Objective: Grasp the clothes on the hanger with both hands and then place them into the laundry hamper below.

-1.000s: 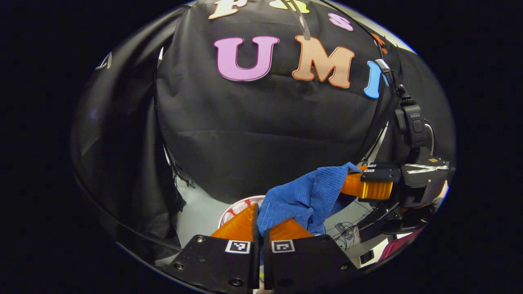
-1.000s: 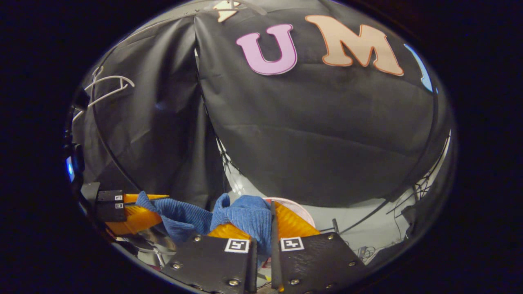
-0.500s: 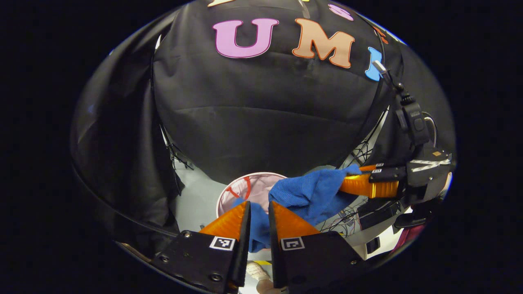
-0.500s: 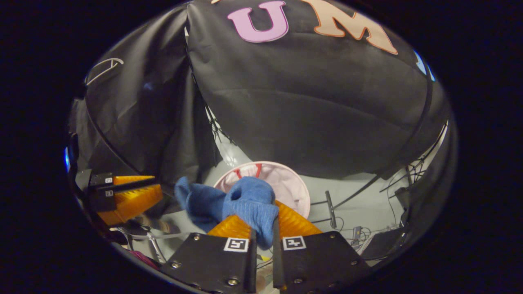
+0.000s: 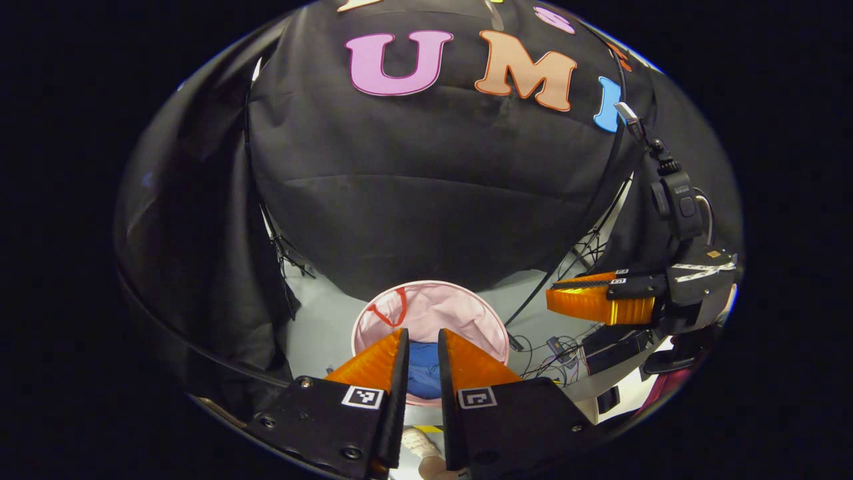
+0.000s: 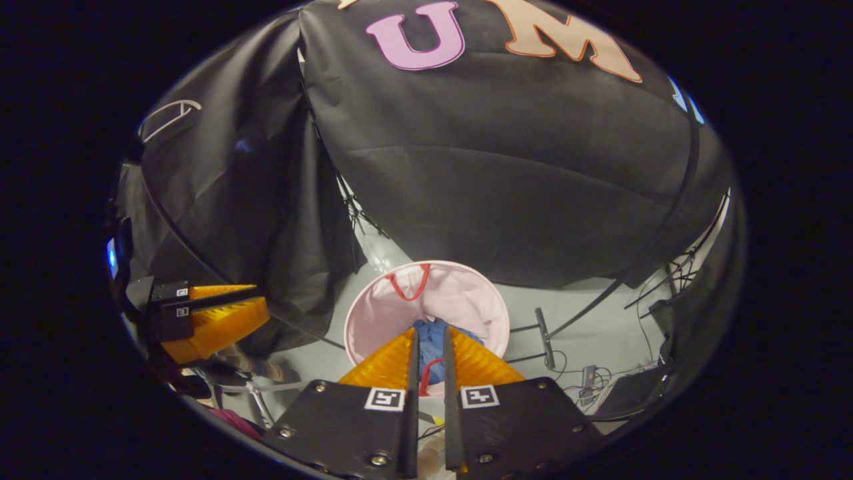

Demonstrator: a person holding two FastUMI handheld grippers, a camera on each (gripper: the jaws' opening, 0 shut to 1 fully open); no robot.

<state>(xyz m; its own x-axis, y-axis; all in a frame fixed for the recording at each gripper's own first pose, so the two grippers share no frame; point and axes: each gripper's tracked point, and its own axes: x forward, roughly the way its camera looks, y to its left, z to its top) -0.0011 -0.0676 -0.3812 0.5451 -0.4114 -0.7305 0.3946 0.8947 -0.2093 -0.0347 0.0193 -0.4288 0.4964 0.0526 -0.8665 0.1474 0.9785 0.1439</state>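
The blue clothes (image 5: 421, 373) (image 6: 432, 347) lie inside the round pink laundry hamper (image 5: 433, 307) (image 6: 373, 313) on the floor below. My left gripper (image 5: 422, 331) hangs above the hamper, its fingers slightly apart with nothing between them. Over the hamper, my right gripper (image 6: 430, 330) is likewise open and empty. The right gripper (image 5: 550, 297) appears at the right of the left gripper view, held by a hand. The left gripper (image 6: 263, 303) shows at the left edge of the right gripper view. A bare white hanger (image 6: 166, 117) hangs at the upper left.
The hamper has red handles (image 6: 408, 283). Cables and small devices (image 6: 580, 373) lie on the pale floor to the hamper's right. Black cloth walls close in behind and to the left. A shoe (image 5: 416, 440) shows below my left gripper.
Both grippers let go of the blue clothes, which dropped into the pink hamper. Both views tilted downward over the last second, bringing the hamper into sight.
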